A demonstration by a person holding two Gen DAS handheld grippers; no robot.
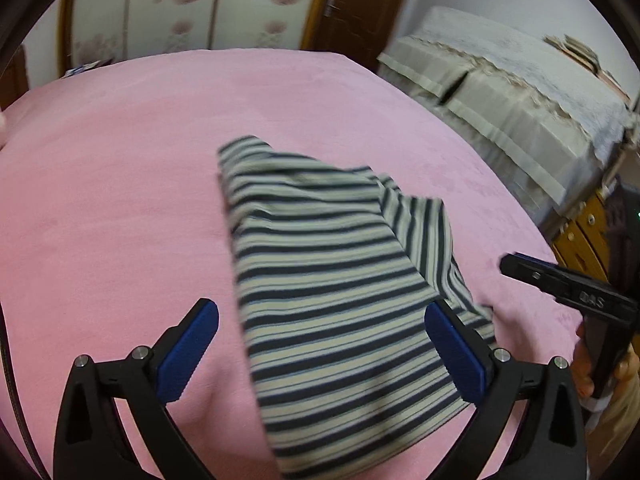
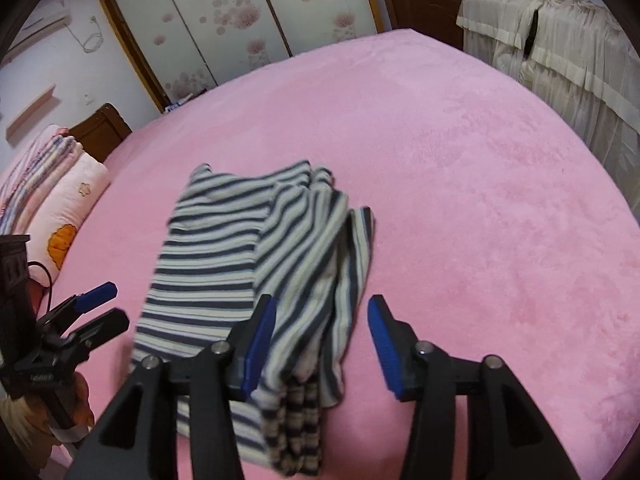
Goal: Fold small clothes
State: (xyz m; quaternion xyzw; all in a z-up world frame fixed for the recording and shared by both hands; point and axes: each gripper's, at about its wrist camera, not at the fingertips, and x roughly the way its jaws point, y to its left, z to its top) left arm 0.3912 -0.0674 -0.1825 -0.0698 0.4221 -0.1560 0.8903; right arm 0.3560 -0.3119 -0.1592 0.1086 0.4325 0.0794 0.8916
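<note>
Light: even, soft indoor, faint shadows.
Blur: striped garment (image 1: 340, 280) smeared.
Edges: fisheye bending, black corners.

The striped garment (image 2: 256, 280) is laid on the bed cover (image 2: 480, 200) — pillows (image 2: 68, 216) to its left, wardrobe doors (image 2: 224, 20) behind.

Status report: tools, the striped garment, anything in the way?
Left tool open, right tool open. Striped garment lying folded on pink bed, unheld. Nothing in the way.
</note>
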